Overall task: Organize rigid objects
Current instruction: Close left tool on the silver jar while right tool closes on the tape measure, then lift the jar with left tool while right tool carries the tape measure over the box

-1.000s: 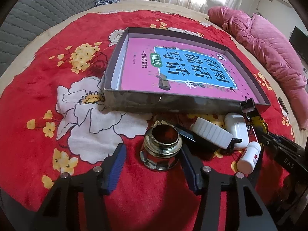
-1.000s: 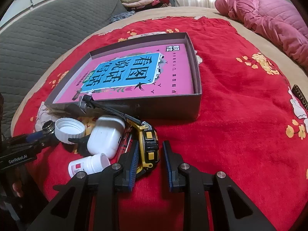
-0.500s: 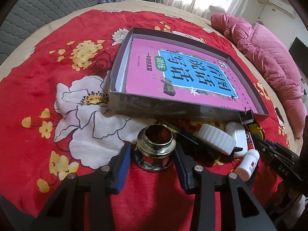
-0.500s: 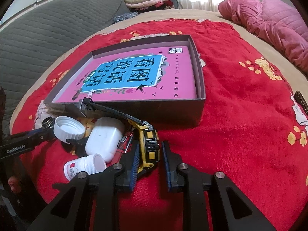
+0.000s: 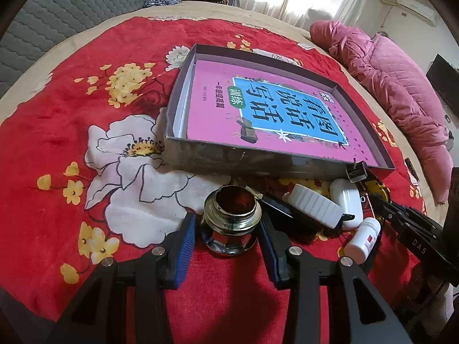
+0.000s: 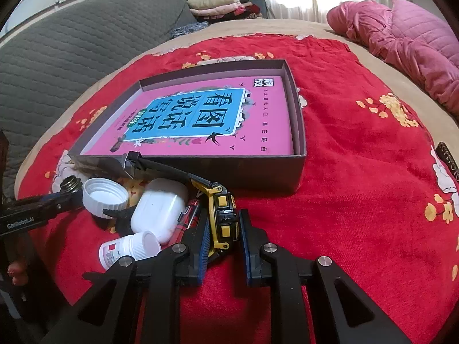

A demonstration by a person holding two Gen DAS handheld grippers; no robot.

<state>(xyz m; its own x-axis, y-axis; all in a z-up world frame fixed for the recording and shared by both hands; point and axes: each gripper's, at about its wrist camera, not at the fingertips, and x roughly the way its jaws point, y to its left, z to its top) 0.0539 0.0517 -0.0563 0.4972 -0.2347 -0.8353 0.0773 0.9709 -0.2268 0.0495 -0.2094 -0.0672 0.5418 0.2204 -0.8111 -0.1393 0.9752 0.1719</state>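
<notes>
Left gripper [image 5: 229, 236] straddles the squat glass ink bottle with a brass-coloured threaded neck and no cap [image 5: 230, 220]; jaws closed in over the last second, and the blue pads sit against its sides, so it's clamped on the bottle, which stands upright on the red floral blanket [image 5: 71, 109]; right gripper [image 6: 223, 233] is clenched on the yellow-and-black tape measure [image 6: 223, 216], pads flat on both faces, body on edge on the blanket, its black tape pulled out toward the shallow dark cardboard box [image 6: 258, 175]; box holds a pink book with a blue title panel [image 6: 200, 117] lying flat; between the two grippers, just in front of the box wall: white ribbed screw cap [image 6: 104, 197], white earbud case [image 6: 159, 213], small white pill bottle with red label on its side [image 6: 129, 250]; pink quilted duvet [image 6: 401, 48] well apart at the far edge.
</notes>
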